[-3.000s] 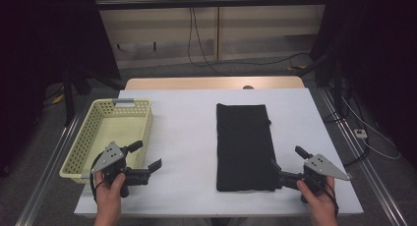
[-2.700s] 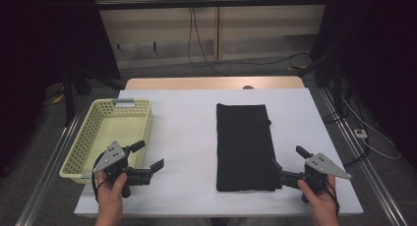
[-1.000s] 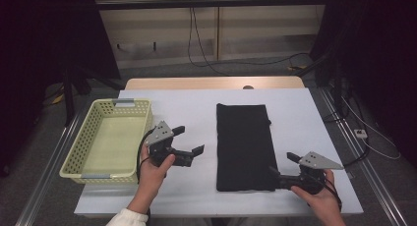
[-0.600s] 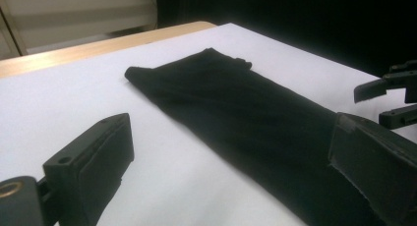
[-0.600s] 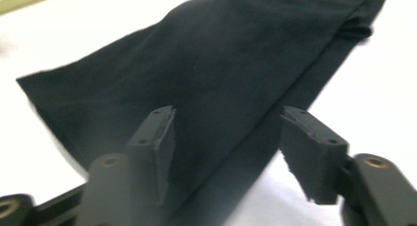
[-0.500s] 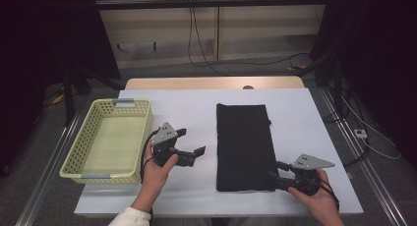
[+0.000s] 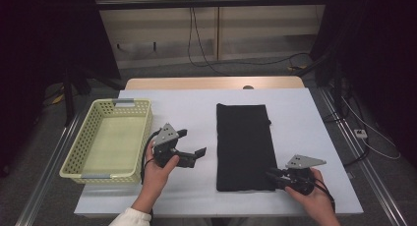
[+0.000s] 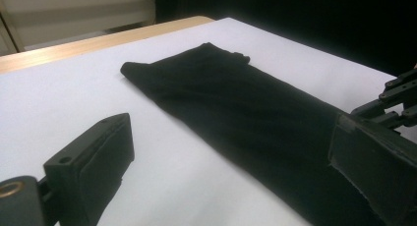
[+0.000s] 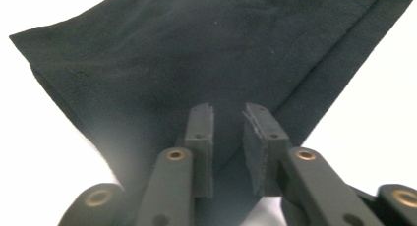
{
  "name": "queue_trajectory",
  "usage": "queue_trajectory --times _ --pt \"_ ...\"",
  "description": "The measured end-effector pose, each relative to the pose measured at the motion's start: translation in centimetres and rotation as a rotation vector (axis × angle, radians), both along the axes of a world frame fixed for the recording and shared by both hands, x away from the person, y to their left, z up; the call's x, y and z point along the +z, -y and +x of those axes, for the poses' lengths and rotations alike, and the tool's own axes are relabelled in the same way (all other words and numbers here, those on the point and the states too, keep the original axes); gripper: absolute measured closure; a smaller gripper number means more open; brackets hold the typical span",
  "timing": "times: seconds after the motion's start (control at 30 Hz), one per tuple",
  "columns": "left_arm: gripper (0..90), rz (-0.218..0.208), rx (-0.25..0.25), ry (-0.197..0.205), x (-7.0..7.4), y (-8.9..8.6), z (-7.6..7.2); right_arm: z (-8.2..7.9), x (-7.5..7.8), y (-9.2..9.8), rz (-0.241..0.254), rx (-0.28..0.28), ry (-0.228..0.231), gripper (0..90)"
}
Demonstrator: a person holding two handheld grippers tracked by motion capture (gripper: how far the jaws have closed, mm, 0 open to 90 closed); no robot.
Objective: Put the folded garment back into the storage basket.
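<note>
Your right tool (image 7: 273,175) has just been closing, pinching the black cloth (image 7: 244,143) (near corner); left tool (image 7: 193,146) spread. Next: lift to fold.

White-topped table (image 7: 196,105), grey floor (image 7: 44,152), cables along the pale back wall (image 7: 162,24)

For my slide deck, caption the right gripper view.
Right gripper, jaws nearly closed, at the near corner of a folded black cloth.
</note>
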State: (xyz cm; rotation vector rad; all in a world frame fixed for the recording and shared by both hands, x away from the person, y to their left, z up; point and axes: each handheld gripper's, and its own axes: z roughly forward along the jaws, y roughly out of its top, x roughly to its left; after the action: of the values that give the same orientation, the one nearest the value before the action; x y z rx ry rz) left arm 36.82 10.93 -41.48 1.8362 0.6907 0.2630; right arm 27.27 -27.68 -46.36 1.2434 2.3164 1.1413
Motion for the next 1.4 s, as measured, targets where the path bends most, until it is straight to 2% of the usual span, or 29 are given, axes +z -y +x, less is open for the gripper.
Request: queue_trajectory --times 0.1,0.17,0.2,0.27,0.33,0.43,0.5,0.6,0.73,0.87,1.03,1.1,1.17,1.27,1.37,1.4 --pt "3.8 0.001 0.0 0.002 0.0 0.0 0.0 0.0 0.0 0.1 0.005 0.011 -0.005 88.7" --pt "3.8 0.003 -0.001 0.003 0.1 0.0 -0.1 0.0 0.1 0.1 0.002 0.006 -0.003 89.5" --pt "3.8 0.001 -0.002 0.004 0.1 0.0 -0.1 0.0 0.4 0.3 -0.004 0.006 0.021 90.0" --pt "3.8 0.002 0.0 0.006 0.1 0.0 -0.1 -0.1 1.0 0.8 0.016 -0.017 0.048 90.0" --pt "3.8 0.002 0.0 0.005 0.1 -0.1 -0.1 -0.3 1.4 1.3 0.024 -0.034 0.059 90.0" --pt "3.8 0.003 -0.003 0.004 0.1 0.0 -0.1 -0.6 1.8 1.5 0.024 -0.031 0.059 90.0" --pt "3.8 0.004 -0.01 0.006 0.1 0.0 -0.1 -0.7 1.8 1.5 0.005 -0.046 0.057 90.0" --pt "3.8 0.006 -0.006 0.007 0.1 0.1 -0.1 -0.5 1.7 1.9 0.003 -0.061 0.052 90.0" --pt "3.8 0.01 -0.006 0.003 0.0 0.1 -0.1 -0.2 0.8 1.7 -0.024 -0.055 0.013 90.0" --pt "3.8 0.009 -0.012 0.003 0.0 0.2 -0.2 -0.1 0.5 1.5 -0.043 -0.036 0.006 90.0" --pt "3.8 0.012 -0.009 0.0 -0.2 0.2 -0.2 -0.4 0.6 1.2 -0.065 -0.029 0.027 77.4" --pt "3.8 0.019 -0.01 0.0 -0.2 0.2 -0.2 -0.6 0.8 1.0 -0.046 -0.032 0.049 64.6" --pt "3.8 0.016 -0.011 0.0 -0.2 0.2 -0.2 -0.8 1.0 0.8 -0.017 -0.008 0.066 50.3" --pt "3.8 0.02 -0.019 -0.003 -0.3 0.3 -0.2 -0.9 1.0 0.5 0.005 -0.028 0.071 37.0" --pt "3.8 0.019 -0.022 -0.006 -0.4 0.3 -0.2 -0.7 0.7 0.3 0.0 -0.042 0.043 32.3" --pt "3.8 0.019 -0.021 -0.007 -0.4 0.3 -0.2 -0.6 0.5 0.3 0.001 -0.035 0.019 31.6"
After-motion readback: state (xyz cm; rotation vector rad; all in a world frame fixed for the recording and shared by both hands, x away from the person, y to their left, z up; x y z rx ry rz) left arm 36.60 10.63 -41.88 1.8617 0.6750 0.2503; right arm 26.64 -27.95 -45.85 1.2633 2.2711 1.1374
